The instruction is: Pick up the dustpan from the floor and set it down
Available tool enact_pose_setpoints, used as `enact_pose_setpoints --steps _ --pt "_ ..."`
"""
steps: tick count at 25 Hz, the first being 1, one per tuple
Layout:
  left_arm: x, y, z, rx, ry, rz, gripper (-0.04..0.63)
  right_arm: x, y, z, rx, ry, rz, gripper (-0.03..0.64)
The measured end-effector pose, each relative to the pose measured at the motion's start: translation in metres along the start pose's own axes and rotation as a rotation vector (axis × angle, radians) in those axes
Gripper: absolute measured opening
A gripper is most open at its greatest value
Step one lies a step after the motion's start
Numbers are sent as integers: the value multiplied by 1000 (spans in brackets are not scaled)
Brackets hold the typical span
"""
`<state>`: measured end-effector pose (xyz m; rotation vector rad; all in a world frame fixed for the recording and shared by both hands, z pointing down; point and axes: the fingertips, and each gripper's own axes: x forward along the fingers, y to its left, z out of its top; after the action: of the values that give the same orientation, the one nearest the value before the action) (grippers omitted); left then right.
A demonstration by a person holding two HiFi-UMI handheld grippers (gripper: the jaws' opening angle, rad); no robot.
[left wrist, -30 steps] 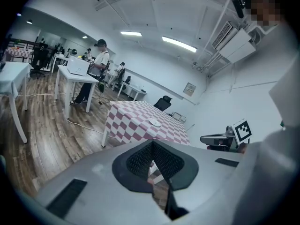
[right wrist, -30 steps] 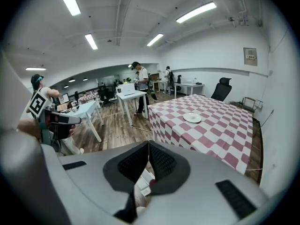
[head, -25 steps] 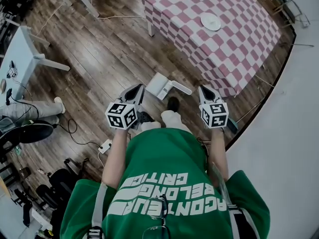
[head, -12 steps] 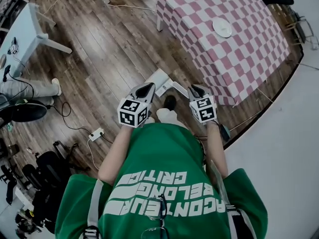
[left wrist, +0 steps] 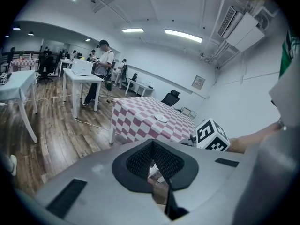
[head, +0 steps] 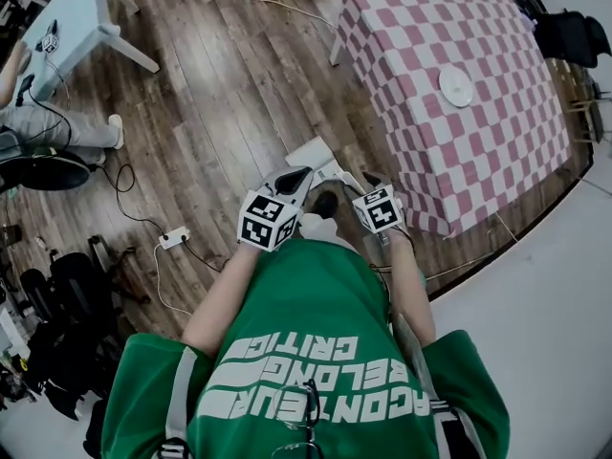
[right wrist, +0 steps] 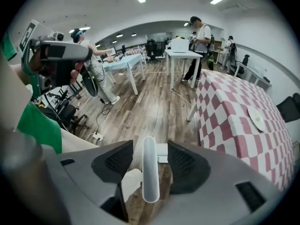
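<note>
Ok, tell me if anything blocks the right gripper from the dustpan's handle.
Nothing visible does. The jaws of the right gripper have just been opening, and the dustpan's handle stands between them, a gap on each side.

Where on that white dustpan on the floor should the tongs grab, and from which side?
The long handle, from above. It sticks out from the dustpan as a slim rounded bar. The right tongs, whose jaws have just been opening, straddle it without pressing.
</note>
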<state>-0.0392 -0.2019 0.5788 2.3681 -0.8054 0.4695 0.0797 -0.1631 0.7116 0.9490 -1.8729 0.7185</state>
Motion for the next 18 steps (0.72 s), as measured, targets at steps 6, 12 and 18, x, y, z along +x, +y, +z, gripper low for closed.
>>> enact_pose_setpoints --steps 6,12,18 --pt "-5 8 0 -29 -16 47 -5 38 2 -7 -95 116 15 232" --pt "-9 17 -1 -56 -25 91 -5 80 6 -16 -122 220 65 232" --pt "-15 26 -1 -73 -29 128 -5 102 7 -29 -162 335 70 232"
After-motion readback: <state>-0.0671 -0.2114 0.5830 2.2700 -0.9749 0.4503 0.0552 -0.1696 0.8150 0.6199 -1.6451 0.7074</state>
